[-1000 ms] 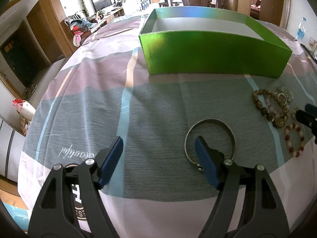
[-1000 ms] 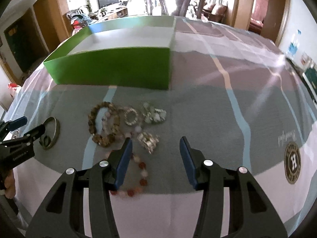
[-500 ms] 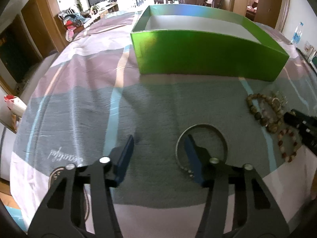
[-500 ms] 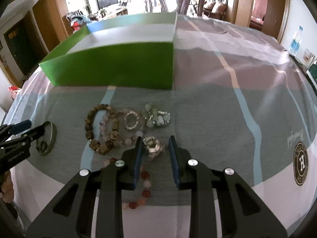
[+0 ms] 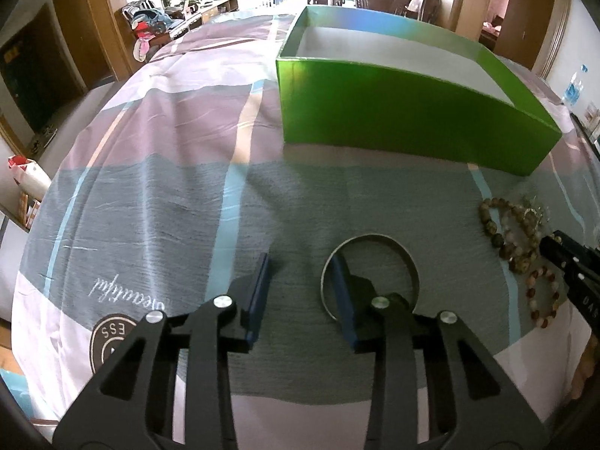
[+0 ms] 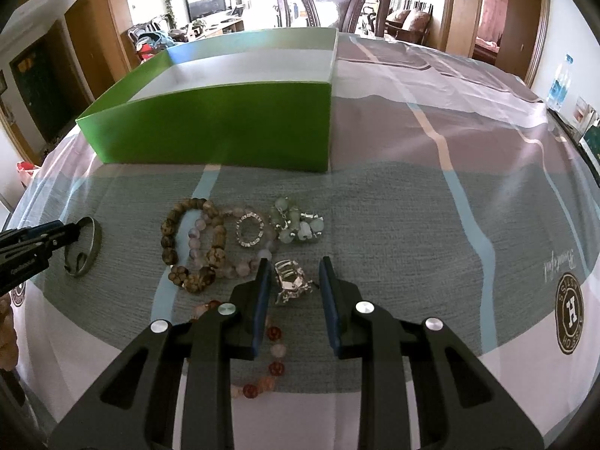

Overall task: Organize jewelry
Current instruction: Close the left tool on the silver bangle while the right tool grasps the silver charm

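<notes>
A silver bangle (image 5: 408,262) lies flat on the grey cloth. My left gripper (image 5: 302,275) is open; its right finger rests inside the bangle at the left rim, its left finger outside. The bangle also shows in the right wrist view (image 6: 88,249). My right gripper (image 6: 293,277) is open, its fingers on either side of a small silver crystal piece (image 6: 290,281), not touching it. Behind it lie a brown bead bracelet (image 6: 191,242), a silver ring bracelet (image 6: 250,230), a pale green bead cluster (image 6: 296,223) and a red bead bracelet (image 6: 272,352). An open green box (image 6: 225,123) stands behind.
The table wears a striped grey, lilac and white cloth (image 5: 150,195) with a round logo (image 6: 570,309) at the right. A dark wooden chair (image 6: 332,3) stands beyond the far edge. A water bottle (image 6: 558,82) stands far right.
Both grippers have narrowed and come lower. The left one's right finger now sits inside the bangle's left rim. The right one now straddles the silver crystal piece.
</notes>
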Motion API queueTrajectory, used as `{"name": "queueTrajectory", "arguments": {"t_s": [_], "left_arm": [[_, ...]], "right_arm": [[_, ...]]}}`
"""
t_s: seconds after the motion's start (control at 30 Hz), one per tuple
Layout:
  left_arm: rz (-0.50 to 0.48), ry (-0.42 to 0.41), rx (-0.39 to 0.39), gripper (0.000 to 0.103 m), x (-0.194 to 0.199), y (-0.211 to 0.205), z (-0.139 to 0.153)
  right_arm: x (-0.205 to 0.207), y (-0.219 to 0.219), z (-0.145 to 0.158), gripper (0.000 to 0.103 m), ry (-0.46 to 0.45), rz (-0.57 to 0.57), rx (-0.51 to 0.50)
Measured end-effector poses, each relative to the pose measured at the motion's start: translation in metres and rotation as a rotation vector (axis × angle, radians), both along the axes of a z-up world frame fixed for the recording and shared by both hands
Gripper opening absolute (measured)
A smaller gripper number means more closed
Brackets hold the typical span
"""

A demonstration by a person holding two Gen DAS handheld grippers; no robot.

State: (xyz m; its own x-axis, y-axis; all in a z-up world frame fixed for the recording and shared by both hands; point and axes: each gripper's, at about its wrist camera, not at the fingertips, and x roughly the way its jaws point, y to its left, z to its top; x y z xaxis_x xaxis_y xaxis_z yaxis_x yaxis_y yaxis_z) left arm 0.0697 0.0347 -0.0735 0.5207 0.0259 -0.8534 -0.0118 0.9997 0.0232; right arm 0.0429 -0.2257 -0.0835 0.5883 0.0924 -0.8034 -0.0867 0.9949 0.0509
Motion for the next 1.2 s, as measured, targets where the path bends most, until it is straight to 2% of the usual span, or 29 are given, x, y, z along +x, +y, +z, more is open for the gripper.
{"name": "queueTrajectory", "arguments": {"t_s": [0.13, 0.17, 0.2, 0.3, 0.4, 0.47, 0.57, 0.77, 1.2], "left_arm": [[-0.011, -0.005, 0.015, 0.036, 0.001, -0.003, 0.0], [-0.013, -0.001, 0.016, 0.032, 0.001, -0.004, 0.001], [-0.018, 0.005, 0.006, 0.024, 0.0, -0.005, 0.001], [-0.017, 0.039, 0.014, 0.023, -0.006, -0.012, 0.003], [-0.099, 0.079, -0.034, 0.024, -0.017, -0.023, 0.005], [-0.142, 0.077, -0.06, 0.024, -0.023, -0.03, 0.008], [-0.136, 0.035, -0.033, 0.024, -0.022, -0.031, 0.014], [-0.094, 0.024, 0.049, 0.025, -0.006, -0.032, 0.008], [-0.119, -0.02, 0.079, 0.024, -0.013, -0.041, 0.007]], "right_arm": [[0.0, 0.0, 0.0, 0.027, -0.001, 0.0, 0.002], [0.0, 0.001, 0.0, 0.027, -0.002, 0.0, 0.001], [0.0, 0.001, 0.0, 0.027, -0.003, 0.0, 0.0], [0.0, 0.001, 0.0, 0.027, -0.004, 0.001, -0.001], [0.001, 0.0, 0.001, 0.027, -0.003, 0.001, 0.004], [0.001, 0.0, 0.001, 0.027, -0.003, 0.001, 0.005], [0.002, 0.0, 0.001, 0.027, -0.004, 0.001, 0.005], [0.002, 0.0, 0.001, 0.027, -0.005, 0.002, 0.003], [0.0, 0.007, 0.0, 0.027, -0.022, 0.003, -0.032]]}}
